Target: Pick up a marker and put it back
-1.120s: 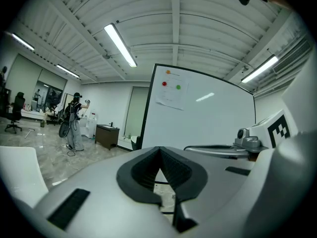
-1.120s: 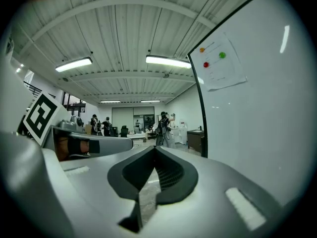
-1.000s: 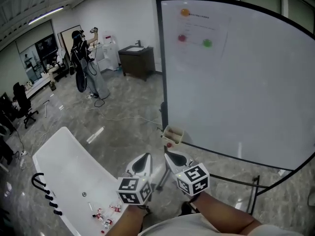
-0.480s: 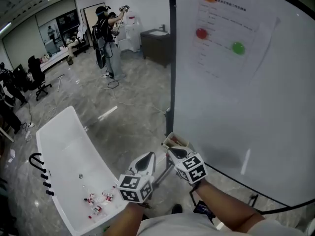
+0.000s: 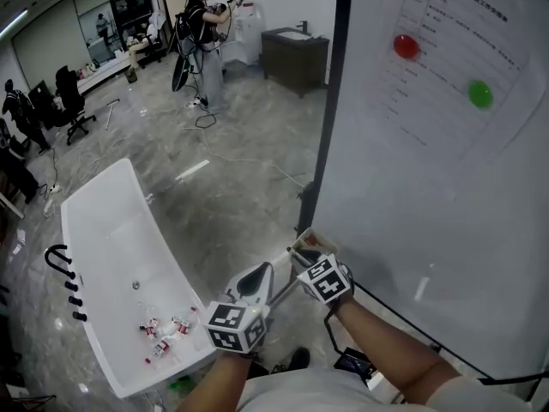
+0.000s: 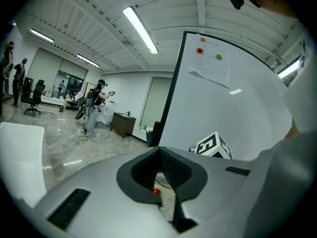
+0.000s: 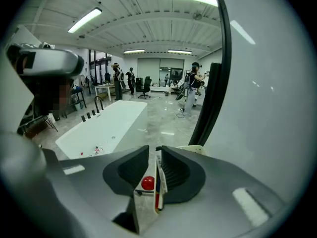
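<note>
Right gripper (image 7: 154, 150): jaws pinching slim white marker (image 7: 158, 180), seemingly above cream plastic tray (image 5: 306, 244) at large whiteboard (image 5: 429, 196) lower-left corner. Left gripper (image 6: 159, 149): pressed together, empty. We judge a shallow pinch risks the marker swivelling and dropping.

Bathtub (image 5: 111, 256) left, whiteboard (image 5: 446, 187) right — tray (image 5: 302, 240) at whiteboard's foot.

Bright, even light from ceiling tubes (image 6: 140, 29); glare streaks on whiteboard (image 5: 420, 288) (fisheye rims dark, bent).
</note>
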### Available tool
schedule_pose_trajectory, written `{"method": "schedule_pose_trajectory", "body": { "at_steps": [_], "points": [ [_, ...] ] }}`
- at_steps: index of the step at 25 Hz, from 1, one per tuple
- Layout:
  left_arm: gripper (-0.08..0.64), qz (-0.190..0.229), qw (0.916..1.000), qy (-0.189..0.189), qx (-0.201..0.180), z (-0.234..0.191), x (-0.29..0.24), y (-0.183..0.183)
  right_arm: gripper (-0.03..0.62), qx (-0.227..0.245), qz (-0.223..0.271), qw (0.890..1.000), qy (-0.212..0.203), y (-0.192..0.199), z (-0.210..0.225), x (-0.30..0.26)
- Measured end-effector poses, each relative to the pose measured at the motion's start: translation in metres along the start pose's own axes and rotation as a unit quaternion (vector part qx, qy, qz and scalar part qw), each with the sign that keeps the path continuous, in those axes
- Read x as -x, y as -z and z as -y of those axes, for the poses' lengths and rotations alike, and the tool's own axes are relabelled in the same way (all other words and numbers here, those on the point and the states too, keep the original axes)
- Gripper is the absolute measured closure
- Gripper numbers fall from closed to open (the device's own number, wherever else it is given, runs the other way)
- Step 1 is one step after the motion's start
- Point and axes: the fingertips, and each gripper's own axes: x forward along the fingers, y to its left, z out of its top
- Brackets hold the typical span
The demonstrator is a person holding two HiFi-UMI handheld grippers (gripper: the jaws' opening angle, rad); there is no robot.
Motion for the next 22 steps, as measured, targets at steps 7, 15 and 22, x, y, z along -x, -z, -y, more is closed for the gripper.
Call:
{"method": "schedule_pose_trajectory", "body": {
  "at_steps": [7, 15, 22],
  "points": [
    [0.557, -0.012, 0.9998, -0.004, 0.015, -0.010, -0.007, 0.012, 0.497, 0.042, -0.066, 0.997, -0.001, 0.015, 0.009, -0.036],
    [0.557, -0.006, 0.9995, -0.020, 0.025, -0.025, 0.000, 0.010, 0.508, 0.107, -0.132, 0.985, 0.010, 0.022, 0.004, -0.055],
    [0.557, -0.006, 0.9995, -0.019, 0.025, -0.027, 0.002, 0.010, 0.520, 0.105, -0.114, 0.988, 0.011, 0.019, 0.002, -0.052]
  ]
}}
